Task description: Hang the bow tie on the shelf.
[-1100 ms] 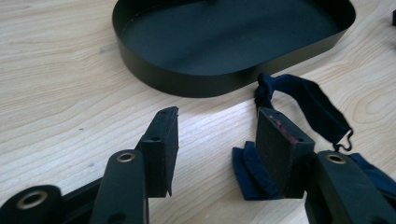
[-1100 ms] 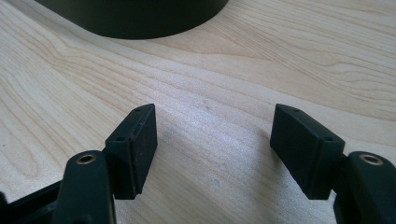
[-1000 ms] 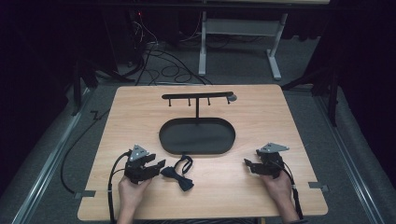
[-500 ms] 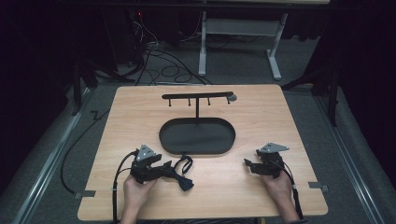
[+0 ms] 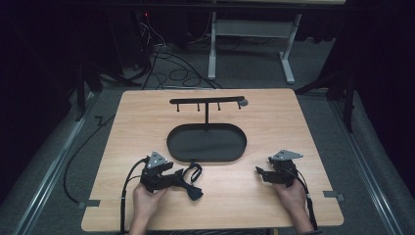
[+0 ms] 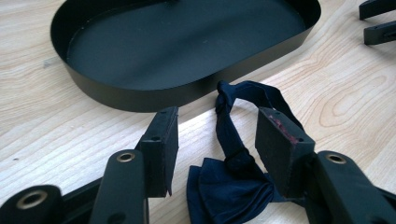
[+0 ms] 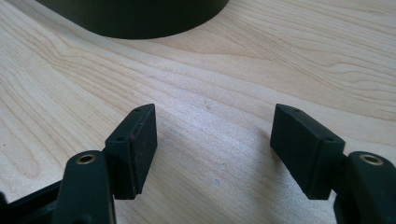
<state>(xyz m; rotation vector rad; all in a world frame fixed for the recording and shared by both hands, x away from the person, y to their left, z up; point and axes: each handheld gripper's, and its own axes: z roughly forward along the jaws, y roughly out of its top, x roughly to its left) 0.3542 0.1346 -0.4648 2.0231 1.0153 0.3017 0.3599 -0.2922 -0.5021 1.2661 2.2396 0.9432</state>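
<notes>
L claw (image 6: 212,144) spread w/ navy bow tie (image 6: 233,184) between, closing; R claw (image 7: 212,149) spread.

We see a black oval tray (image 5: 186,147) mid-counter (image 5: 293,127), a T-shaped rack (image 5: 206,101) rising from its far edge, and cables (image 5: 171,68) on the floor beyond.
</notes>
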